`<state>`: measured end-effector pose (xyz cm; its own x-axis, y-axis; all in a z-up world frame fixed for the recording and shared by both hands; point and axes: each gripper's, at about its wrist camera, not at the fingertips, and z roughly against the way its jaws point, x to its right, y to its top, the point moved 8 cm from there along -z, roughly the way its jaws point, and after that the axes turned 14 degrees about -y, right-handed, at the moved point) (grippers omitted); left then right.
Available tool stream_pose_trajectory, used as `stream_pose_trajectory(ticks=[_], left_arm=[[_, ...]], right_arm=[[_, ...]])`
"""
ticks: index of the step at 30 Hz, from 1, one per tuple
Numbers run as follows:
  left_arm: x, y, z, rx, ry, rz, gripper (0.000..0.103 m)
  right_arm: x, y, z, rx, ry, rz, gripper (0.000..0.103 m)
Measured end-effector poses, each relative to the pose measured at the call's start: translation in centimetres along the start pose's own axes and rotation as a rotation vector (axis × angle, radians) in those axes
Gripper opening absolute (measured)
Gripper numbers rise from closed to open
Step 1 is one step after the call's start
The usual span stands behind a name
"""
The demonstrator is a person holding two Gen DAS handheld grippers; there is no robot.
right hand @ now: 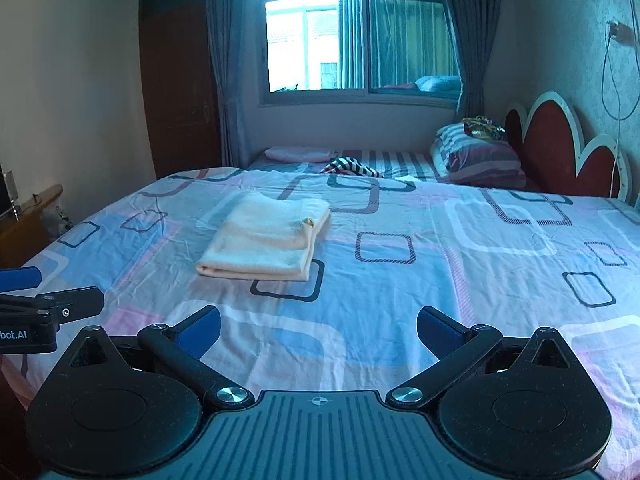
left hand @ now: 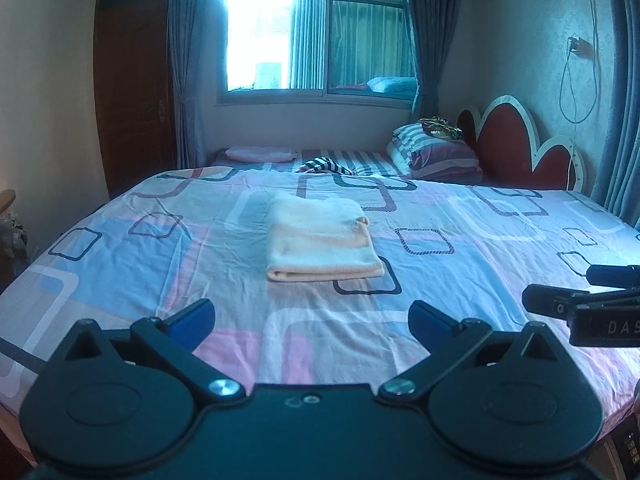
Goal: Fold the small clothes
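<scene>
A cream-coloured garment [left hand: 320, 240] lies folded into a neat rectangle on the patterned bed sheet [left hand: 120, 248], ahead of both grippers; it also shows in the right wrist view [right hand: 264, 240]. My left gripper [left hand: 312, 320] is open and empty, held above the near part of the bed, short of the garment. My right gripper [right hand: 319, 326] is open and empty, to the right of the left one and at about the same distance. Each gripper shows at the edge of the other's view, the right one [left hand: 592, 300] and the left one [right hand: 44, 304].
Striped pillows [left hand: 436, 152] and a red headboard [left hand: 516, 140] stand at the far right. A striped cloth [left hand: 324, 165] lies at the far edge of the bed. A window with curtains [left hand: 320, 32] and a brown door [left hand: 132, 92] are behind.
</scene>
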<state>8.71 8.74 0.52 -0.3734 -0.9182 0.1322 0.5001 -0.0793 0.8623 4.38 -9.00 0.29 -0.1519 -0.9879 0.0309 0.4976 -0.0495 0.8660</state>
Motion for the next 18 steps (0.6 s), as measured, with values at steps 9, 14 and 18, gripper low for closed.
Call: stream_pose_trajectory(ticks=[9, 14, 18], left_arm=[[1.5, 0.3, 1.4, 0.027, -0.011, -0.025, 0.102], [1.7, 0.3, 1.6, 0.028, -0.010, -0.026, 0.102], [1.7, 0.3, 1.7, 0.033, -0.011, -0.026, 0.102]], right_arm=[[0.5, 0.3, 1.9, 0.032, -0.004, -0.003, 0.103], [0.8, 0.7, 2.3, 0.041, -0.006, -0.007, 0.103], [0.7, 0.7, 2.6, 0.047, -0.007, 0.003, 0.103]])
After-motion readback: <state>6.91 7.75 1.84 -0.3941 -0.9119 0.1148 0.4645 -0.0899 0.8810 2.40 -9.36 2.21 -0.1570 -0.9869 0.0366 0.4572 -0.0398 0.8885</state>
